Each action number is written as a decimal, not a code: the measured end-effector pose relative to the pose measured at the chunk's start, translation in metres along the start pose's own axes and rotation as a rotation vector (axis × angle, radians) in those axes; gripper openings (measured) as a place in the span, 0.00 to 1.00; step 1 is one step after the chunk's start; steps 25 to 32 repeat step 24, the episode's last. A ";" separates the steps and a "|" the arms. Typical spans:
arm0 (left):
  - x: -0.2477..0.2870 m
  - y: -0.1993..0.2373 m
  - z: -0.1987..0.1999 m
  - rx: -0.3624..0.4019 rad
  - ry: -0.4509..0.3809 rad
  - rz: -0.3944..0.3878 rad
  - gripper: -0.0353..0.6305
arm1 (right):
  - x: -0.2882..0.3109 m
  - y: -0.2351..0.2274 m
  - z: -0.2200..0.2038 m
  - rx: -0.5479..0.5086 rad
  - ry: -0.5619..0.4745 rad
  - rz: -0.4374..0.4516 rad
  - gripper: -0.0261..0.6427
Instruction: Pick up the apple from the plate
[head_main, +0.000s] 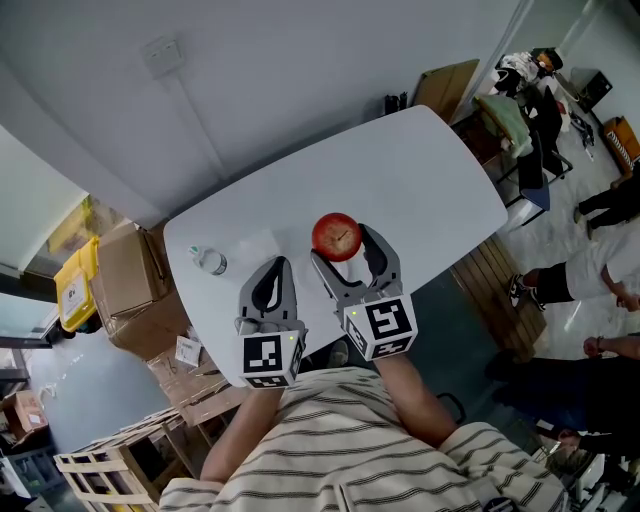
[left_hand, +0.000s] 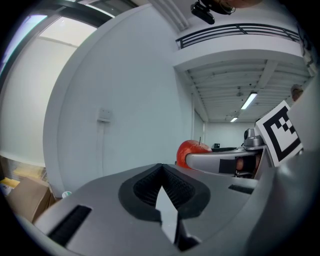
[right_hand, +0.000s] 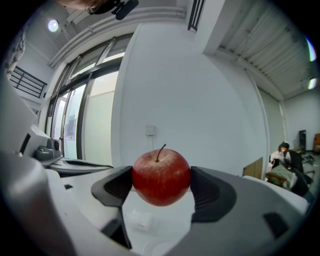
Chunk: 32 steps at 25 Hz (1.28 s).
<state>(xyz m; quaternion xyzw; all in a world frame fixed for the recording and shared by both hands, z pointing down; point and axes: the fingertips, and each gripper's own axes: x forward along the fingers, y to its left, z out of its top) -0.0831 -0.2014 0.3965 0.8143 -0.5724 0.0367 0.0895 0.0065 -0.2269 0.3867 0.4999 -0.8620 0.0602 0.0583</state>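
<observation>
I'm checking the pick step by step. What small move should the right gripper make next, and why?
Probably raise it a little, grip unchanged: the right gripper clamps the apple at its sides, stem up, clear of the white table.

A white table with rounded corners stands close to a pale wall, its long side running diagonally through the head view. Near its left end, close to the edge, lies a small clear bottle-like thing with a pale greenish top; what it is exactly cannot be told. In the right gripper view the same white top shows low in the frame, with a small whitish block resting on it. Just beside that, at the bottom edge, curves a faint white rim that may belong to a plate.
</observation>
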 end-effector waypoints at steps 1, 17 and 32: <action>0.000 0.000 0.000 0.002 -0.002 -0.001 0.06 | 0.000 0.000 0.000 0.001 0.000 0.001 0.58; -0.003 0.002 0.001 -0.001 -0.012 0.008 0.06 | -0.002 0.000 0.004 0.007 -0.016 -0.005 0.58; -0.004 0.004 0.005 0.009 -0.034 0.004 0.06 | -0.001 0.006 0.007 0.024 -0.022 0.011 0.58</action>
